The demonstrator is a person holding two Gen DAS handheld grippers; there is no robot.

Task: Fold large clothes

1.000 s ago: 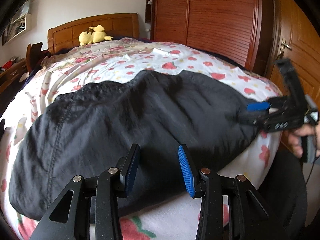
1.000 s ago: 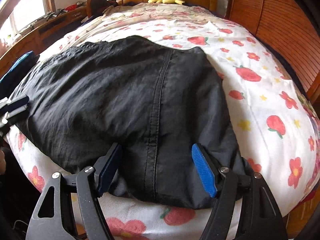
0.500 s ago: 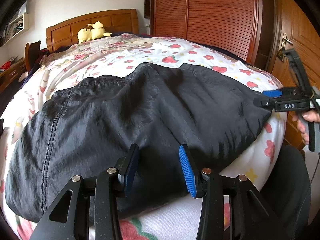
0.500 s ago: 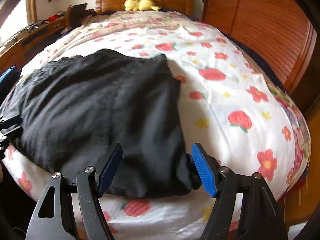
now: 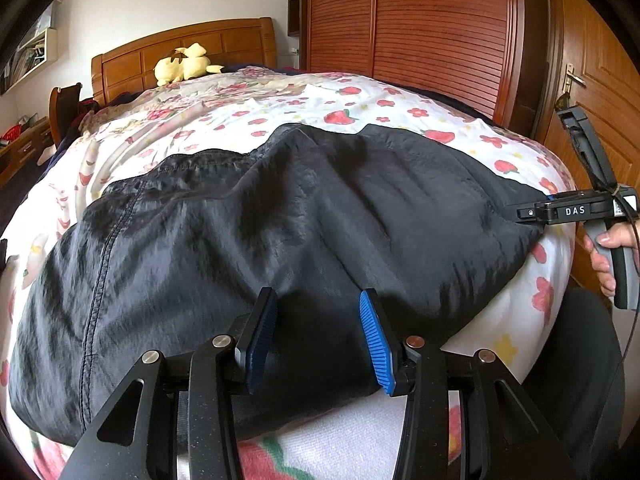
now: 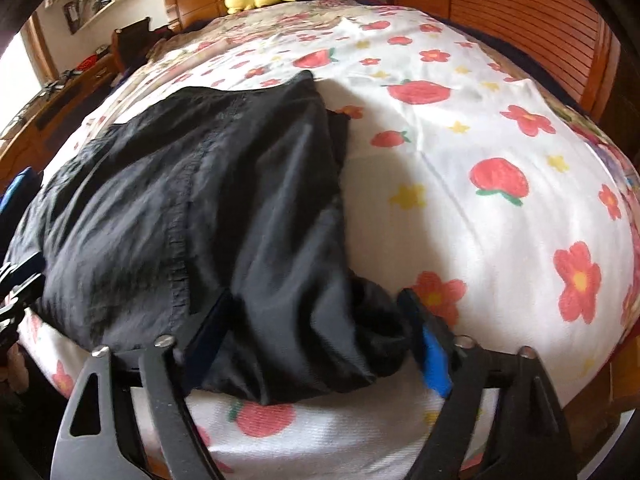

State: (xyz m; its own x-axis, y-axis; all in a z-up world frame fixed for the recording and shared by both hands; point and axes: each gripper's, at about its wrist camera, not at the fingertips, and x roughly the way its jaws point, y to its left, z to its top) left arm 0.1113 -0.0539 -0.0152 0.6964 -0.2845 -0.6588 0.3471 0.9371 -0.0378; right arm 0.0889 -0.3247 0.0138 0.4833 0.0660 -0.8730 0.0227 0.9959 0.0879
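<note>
A large black garment (image 5: 248, 236) lies spread across the near end of the bed; it also shows in the right wrist view (image 6: 188, 216). My left gripper (image 5: 316, 340) is open, its blue pads either side of the garment's near edge, with cloth between them. My right gripper (image 6: 320, 344) is open around the garment's bunched right corner; it also shows in the left wrist view (image 5: 532, 213) at the garment's right edge. The left gripper's tip shows at the far left of the right wrist view (image 6: 16, 280).
The bed (image 6: 480, 184) has a white cover with red flowers and strawberries. A yellow plush toy (image 5: 184, 66) sits by the wooden headboard (image 5: 184, 52). A slatted wooden wardrobe (image 5: 420, 28) and a door (image 5: 600, 92) stand to the right. A desk (image 6: 52, 108) stands on the left.
The right gripper has slid rightwards along the near edge to the garment's right corner, which has bunched up. The left gripper has stayed at the near edge.
</note>
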